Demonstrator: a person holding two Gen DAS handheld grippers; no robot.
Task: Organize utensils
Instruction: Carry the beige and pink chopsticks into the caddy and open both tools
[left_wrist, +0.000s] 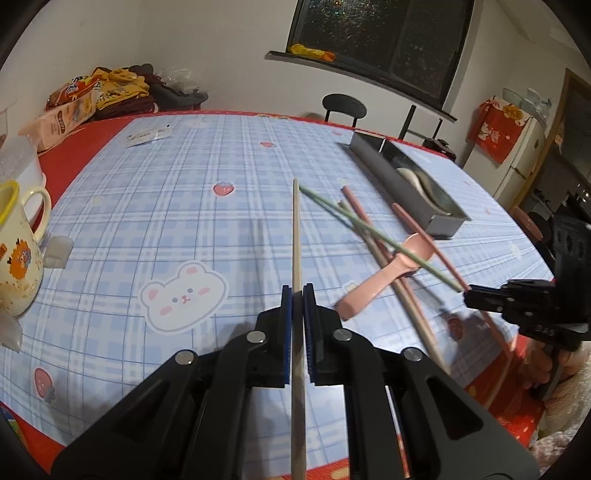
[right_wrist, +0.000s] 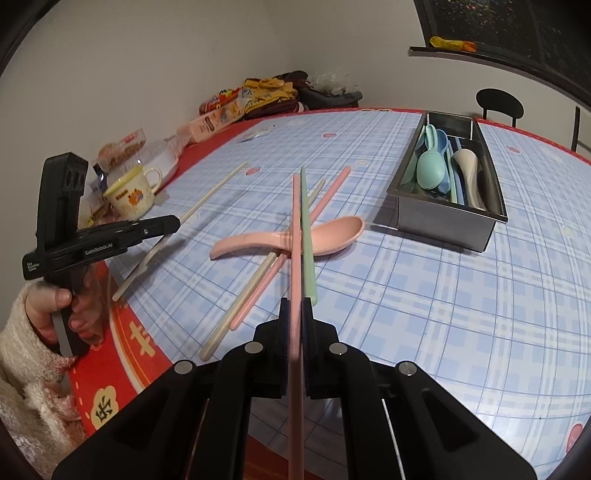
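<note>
My left gripper (left_wrist: 297, 291) is shut on a beige chopstick (left_wrist: 295, 229) that points away over the table; the same gripper (right_wrist: 177, 223) and its chopstick (right_wrist: 214, 192) appear at the left of the right wrist view. My right gripper (right_wrist: 295, 302) is shut on a pink chopstick (right_wrist: 295, 221). A green chopstick (right_wrist: 306, 229) runs alongside it with its near end at the fingertips; I cannot tell whether it is pinched too. Both sticks cross above a pink spoon (right_wrist: 332, 230) lying on the tablecloth. A steel utensil box (right_wrist: 443, 218) with several spoons stands at the far right.
A loose beige chopstick (right_wrist: 236, 314) and a pink one (right_wrist: 255, 295) lie under the spoon, near the red table edge (right_wrist: 122, 343). A cream mug (right_wrist: 129, 195), a white container and snack packets (right_wrist: 218, 114) stand along the left side. A black chair (right_wrist: 498, 103) is behind the table.
</note>
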